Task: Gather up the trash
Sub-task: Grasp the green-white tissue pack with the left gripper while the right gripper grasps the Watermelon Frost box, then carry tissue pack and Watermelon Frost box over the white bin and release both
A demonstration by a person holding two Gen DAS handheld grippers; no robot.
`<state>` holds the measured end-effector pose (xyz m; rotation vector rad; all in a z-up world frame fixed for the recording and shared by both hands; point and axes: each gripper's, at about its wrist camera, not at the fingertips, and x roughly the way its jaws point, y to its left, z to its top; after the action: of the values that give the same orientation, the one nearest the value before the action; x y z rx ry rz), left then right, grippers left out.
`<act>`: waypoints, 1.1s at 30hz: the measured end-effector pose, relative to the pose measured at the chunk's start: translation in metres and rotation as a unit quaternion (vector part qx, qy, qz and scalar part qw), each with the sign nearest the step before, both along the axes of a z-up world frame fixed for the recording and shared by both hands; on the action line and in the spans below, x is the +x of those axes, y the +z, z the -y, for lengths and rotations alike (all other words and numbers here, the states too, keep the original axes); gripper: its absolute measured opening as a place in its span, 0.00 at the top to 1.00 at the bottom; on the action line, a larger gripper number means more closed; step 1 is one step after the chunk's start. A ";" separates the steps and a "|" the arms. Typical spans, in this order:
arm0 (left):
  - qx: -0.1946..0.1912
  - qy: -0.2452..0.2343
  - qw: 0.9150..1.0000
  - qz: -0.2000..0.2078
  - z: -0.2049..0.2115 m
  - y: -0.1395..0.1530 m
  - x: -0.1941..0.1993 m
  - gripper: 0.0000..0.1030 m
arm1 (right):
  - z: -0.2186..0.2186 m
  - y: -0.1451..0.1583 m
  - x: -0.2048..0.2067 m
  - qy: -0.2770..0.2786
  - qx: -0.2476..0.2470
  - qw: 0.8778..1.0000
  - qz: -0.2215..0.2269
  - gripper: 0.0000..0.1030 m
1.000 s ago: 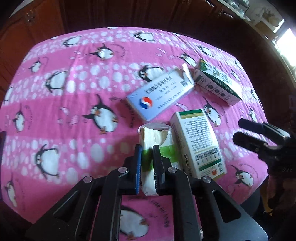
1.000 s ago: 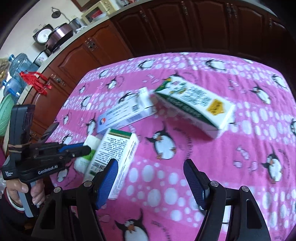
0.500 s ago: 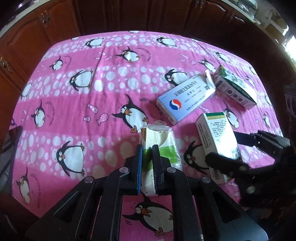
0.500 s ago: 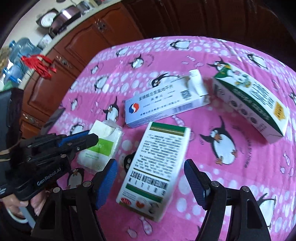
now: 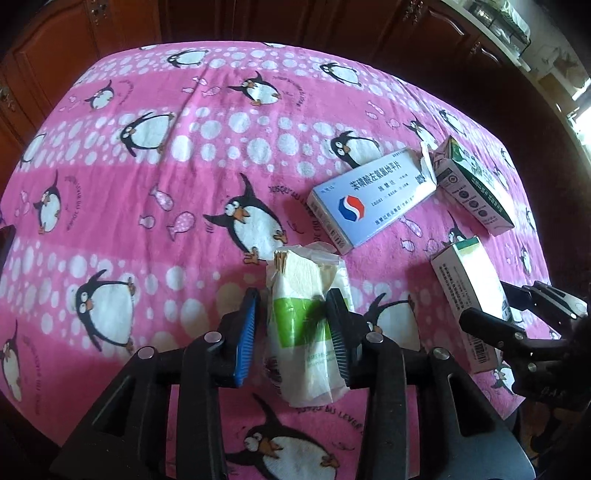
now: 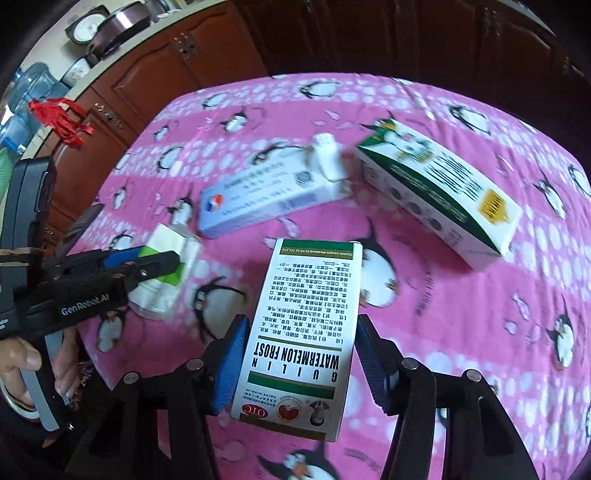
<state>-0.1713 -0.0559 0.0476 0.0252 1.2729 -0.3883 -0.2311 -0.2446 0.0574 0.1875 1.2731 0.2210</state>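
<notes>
A white and green tissue pack (image 5: 306, 321) lies on the pink penguin cloth between the fingers of my left gripper (image 5: 291, 332), which stands open around it with gaps on both sides. It also shows in the right wrist view (image 6: 166, 273). My right gripper (image 6: 301, 354) has its blue pads against both sides of a white and green Watermelon Frost box (image 6: 306, 325), also in the left wrist view (image 5: 469, 295). A blue and white medicine box (image 5: 373, 197) and a green and white carton (image 5: 472, 184) lie farther back.
The pink penguin cloth (image 5: 166, 184) covers the table, with its edge close in front of both grippers. Dark wooden cabinets (image 6: 155, 85) stand behind. Water bottles (image 6: 22, 96) and a pot (image 6: 122, 22) are at the far left.
My left gripper has opened and let go of the tissue pack, which now lies loose between the fingers. My right gripper has moved in over the Watermelon Frost box and closed onto its sides.
</notes>
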 end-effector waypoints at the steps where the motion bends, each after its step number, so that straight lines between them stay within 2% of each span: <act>1: -0.003 -0.004 1.000 -0.002 0.002 -0.001 0.000 0.66 | 0.001 -0.002 0.001 -0.004 0.004 1.000 -0.003 0.46; 2: -0.005 -0.011 1.000 -0.007 0.004 -0.002 -0.001 0.67 | 0.001 -0.003 0.001 -0.007 0.006 1.000 -0.005 0.46; 4: -0.012 -0.019 1.000 -0.013 0.008 -0.002 -0.003 0.79 | -0.001 -0.005 0.001 -0.003 0.006 1.000 -0.003 0.46; 6: -0.010 -0.026 1.000 -0.007 0.010 0.001 -0.006 0.86 | -0.004 -0.004 0.001 0.003 0.015 1.000 0.005 0.46; 9: -0.010 -0.030 1.000 0.003 0.011 0.009 -0.010 0.89 | -0.004 0.000 -0.001 0.008 0.025 1.000 0.016 0.48; 21: -0.009 -0.056 0.997 0.054 0.035 0.050 -0.021 0.90 | 0.027 0.038 -0.019 -0.013 0.042 0.997 0.067 0.51; 33: -0.015 -0.121 0.989 0.086 0.110 0.077 -0.033 0.90 | 0.102 0.061 -0.048 -0.092 0.044 0.990 0.101 0.52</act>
<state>-0.2039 -0.1661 0.1245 0.1849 1.0949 -0.6012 -0.2793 -0.3461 0.1179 0.3477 1.0397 0.1340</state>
